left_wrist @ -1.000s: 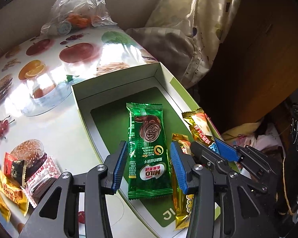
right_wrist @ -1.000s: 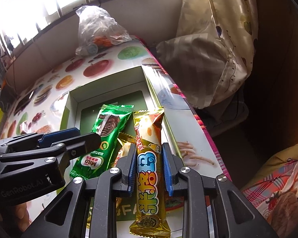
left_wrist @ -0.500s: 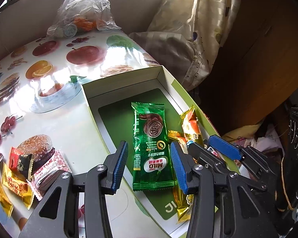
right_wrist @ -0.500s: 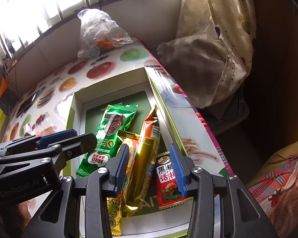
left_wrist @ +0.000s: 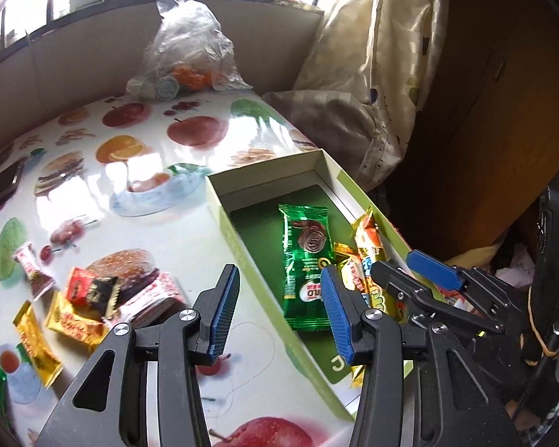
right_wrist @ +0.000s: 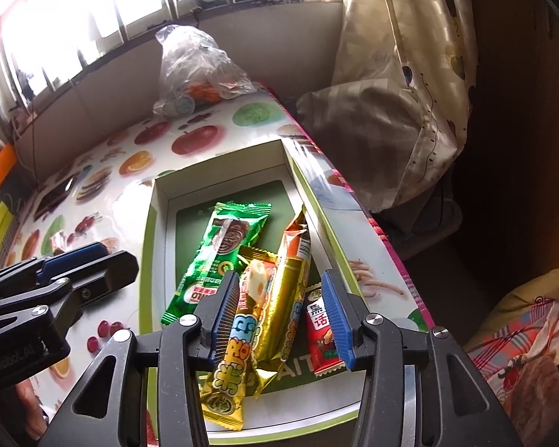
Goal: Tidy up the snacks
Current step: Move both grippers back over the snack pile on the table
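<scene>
So the fruit-print tabletop has a shallow green-rimmed box along its right edge. Inside lie a green Milo bar, two gold bars and a red packet. More snacks sit loose near the left edge. Right gripper has just been opening, jaws spread above the gold bars, holding nothing. Left gripper is spread too, empty, over the box's left wall.

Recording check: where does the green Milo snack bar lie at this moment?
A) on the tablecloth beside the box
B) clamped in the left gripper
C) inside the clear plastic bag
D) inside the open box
D: the green Milo snack bar lies flat on the floor of the open box, no pads touching it.
</scene>
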### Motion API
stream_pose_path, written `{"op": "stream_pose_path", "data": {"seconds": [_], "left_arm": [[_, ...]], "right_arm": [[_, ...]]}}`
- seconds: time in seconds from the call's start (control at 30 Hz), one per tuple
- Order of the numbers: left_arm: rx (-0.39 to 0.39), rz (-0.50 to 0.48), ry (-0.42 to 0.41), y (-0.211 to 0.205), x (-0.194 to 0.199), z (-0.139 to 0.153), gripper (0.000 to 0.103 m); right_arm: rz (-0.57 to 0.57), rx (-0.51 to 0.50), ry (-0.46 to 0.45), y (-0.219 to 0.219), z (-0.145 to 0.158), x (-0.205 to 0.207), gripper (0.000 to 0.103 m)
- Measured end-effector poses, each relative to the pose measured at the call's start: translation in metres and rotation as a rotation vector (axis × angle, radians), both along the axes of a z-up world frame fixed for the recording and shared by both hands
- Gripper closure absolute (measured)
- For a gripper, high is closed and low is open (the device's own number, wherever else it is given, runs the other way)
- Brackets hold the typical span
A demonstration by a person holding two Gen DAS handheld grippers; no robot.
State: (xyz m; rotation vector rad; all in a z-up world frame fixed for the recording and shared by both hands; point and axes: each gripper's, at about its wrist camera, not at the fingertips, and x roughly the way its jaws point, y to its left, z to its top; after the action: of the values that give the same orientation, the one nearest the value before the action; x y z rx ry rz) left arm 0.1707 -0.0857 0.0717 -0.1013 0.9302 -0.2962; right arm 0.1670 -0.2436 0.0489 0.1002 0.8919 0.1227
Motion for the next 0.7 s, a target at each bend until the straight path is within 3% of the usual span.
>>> {"op": "stream_pose_path", "data": {"seconds": [0.13, 0.5, 0.7], "left_arm": [[0.038, 0.035, -0.031, 0.010, -0.012, 0.008, 0.056], [0.023, 0.120, -0.052, 0.053, -0.033, 0.015, 0.056], [0.021, 0.223, -0.037, 0.094, -0.042, 0.007, 0.056]], "right_arm": [[0.024, 0.011, -0.025, 0.011, 0.009, -0.005, 0.057], [0.098, 0.038, -0.065, 0.050, 0.025, -0.009, 0.055], [0.167, 0.052, -0.078, 0.077, 0.025, -0.008, 0.054]]}}
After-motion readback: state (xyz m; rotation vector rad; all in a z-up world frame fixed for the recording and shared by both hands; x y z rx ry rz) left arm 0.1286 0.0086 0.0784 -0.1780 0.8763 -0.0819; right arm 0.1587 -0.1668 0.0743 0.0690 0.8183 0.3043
